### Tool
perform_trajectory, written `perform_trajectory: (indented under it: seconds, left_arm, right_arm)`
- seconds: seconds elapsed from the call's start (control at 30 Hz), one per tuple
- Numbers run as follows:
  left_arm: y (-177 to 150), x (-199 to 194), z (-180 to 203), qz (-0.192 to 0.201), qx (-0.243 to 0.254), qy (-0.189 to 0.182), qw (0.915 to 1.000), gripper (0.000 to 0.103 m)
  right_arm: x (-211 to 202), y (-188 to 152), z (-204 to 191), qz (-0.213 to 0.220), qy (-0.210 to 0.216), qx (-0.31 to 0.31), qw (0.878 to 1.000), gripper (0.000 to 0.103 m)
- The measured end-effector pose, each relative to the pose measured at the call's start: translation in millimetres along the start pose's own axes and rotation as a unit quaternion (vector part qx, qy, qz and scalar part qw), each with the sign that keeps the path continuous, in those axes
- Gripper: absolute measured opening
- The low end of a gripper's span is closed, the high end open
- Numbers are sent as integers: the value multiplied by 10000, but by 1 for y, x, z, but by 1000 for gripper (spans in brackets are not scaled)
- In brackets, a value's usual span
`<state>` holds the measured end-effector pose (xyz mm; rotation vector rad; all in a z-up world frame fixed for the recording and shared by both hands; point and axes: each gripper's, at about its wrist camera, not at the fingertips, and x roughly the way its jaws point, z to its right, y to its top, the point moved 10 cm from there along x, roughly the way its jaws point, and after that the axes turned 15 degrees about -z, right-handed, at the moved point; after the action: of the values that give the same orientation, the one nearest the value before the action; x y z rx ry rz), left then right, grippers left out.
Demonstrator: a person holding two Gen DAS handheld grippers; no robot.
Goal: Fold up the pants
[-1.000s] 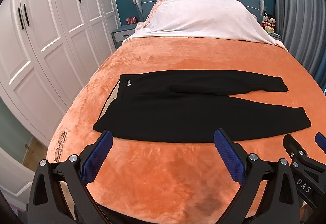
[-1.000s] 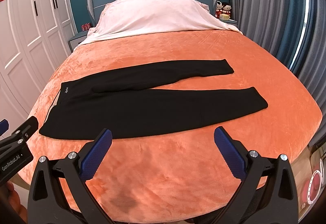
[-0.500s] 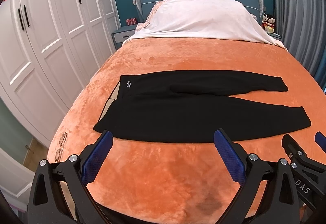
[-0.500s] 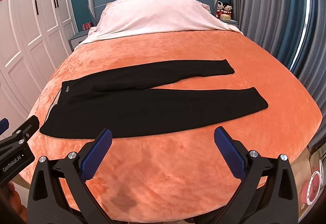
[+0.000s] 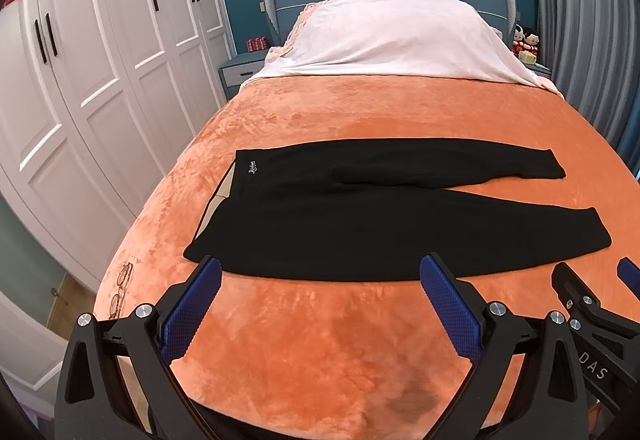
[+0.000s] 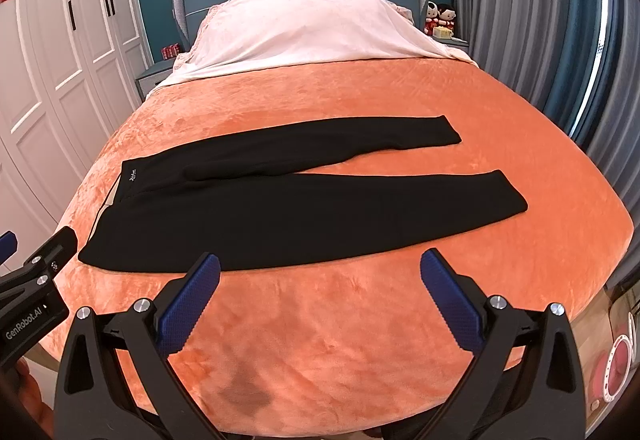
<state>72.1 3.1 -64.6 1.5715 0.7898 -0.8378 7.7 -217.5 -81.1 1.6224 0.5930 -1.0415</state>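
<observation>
Black pants [image 5: 384, 215] flat across orange blanket [image 5: 320, 340], waistband left, 2 legs spread right. Left gripper [image 5: 320, 272] and right gripper [image 6: 320, 268] both wide open, empty, above near bed edge, short of the pants.

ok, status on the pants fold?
Left gripper open, right gripper open, both empty. Black pants flat, unfolded on orange blanket. Eyeglasses at bed's left edge, clear of pants.

Bright, even room light, sharp focus throughout.
Fisheye bends the edges, corners go black; daylight glares between the curtains [image 6: 600, 39] at right.
</observation>
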Motion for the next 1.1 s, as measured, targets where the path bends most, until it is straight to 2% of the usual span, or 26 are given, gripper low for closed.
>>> perform_trajectory:
  seconds: [1.1]
  left_arm:
    - [3, 0, -2, -31, 38, 13, 10000, 98]
  right_arm:
    - [3, -1, -4, -57, 27, -26, 10000, 98]
